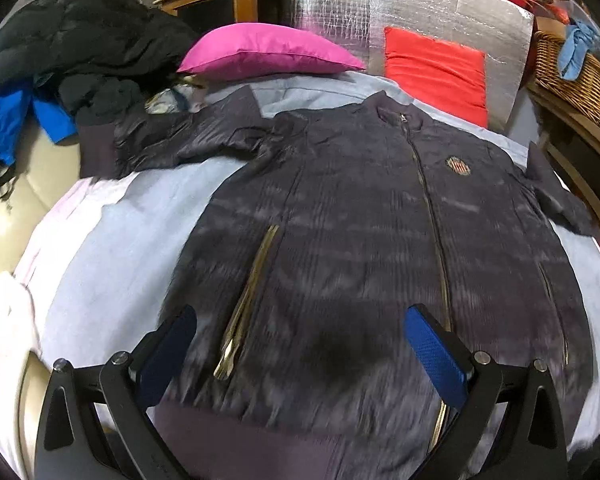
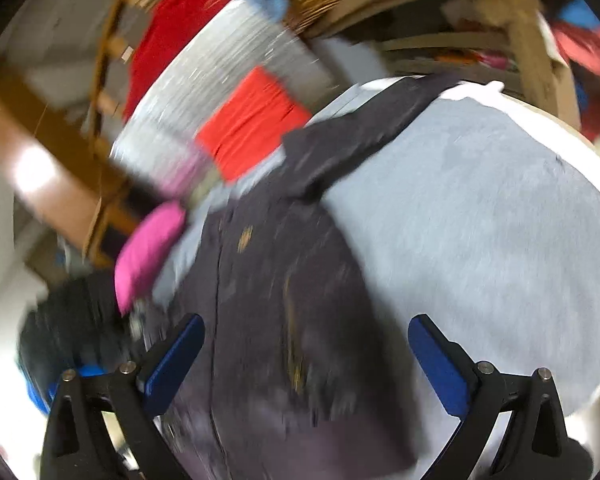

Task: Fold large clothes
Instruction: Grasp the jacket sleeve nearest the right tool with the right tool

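here, dark jacket (image 1: pixel 360 216) flat on grey sheet (image 1: pixel 112 240), left gripper (image 1: pixel 300 344) and right gripper (image 2: pixel 304 360) fingers spread, empty

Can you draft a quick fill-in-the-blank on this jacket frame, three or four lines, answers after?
1. The dark jacket lies flat with its front zipper ____.
2. The pillow beyond its collar is ____ in colour.
3. Both the left gripper and right gripper have their jaws ____.
4. The wicker basket holds a light ____ cloth.

Answers: closed; pink; open; blue
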### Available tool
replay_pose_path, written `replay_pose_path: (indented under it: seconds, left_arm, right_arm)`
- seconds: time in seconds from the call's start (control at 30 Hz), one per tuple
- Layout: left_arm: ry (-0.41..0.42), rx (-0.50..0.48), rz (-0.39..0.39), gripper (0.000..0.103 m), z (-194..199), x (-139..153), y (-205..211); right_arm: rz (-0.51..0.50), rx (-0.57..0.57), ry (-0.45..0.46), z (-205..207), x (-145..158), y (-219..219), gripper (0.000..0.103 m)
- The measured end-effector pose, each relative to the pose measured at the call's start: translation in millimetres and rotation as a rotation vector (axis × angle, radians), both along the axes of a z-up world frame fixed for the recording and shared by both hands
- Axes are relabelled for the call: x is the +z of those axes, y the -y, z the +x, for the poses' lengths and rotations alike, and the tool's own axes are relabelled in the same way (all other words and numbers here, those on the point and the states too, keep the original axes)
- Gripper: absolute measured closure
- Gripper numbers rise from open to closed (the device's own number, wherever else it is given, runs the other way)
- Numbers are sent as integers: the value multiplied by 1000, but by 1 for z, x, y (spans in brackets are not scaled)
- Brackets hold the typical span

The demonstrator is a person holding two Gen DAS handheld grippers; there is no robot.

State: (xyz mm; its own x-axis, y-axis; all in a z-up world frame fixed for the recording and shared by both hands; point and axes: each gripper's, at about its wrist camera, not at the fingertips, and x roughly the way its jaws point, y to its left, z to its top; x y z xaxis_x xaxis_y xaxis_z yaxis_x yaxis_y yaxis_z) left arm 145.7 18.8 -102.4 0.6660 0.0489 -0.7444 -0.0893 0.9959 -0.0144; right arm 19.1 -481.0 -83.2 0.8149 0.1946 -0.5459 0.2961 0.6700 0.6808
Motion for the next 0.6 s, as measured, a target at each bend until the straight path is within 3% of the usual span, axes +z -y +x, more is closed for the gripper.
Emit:
replay_pose_path:
  seconds: [0.17, 0.23, 0.33, 0.43, 0.6]
  left_arm:
    - [-2, -47, 0, 0, 44, -6, 24]
    - [3, -66, 3, 0, 64, -10, 36]
    - [11, -81, 4, 0, 89, -16, 48]
    - [11, -88, -3, 0, 109, -26, 55]
    - [-66, -103, 9, 0, 131, -64, 62]
  right_arm:
    - [117, -83, 3, 66, -4, 76, 1]
    - [150, -104, 7, 95, -8, 102, 8]
    - [167, -153, -10, 142, -21, 140, 17]
    - [186, -202, -45, 183, -38, 174, 18]
    - [179, -270, -106, 234, -70, 211, 22]
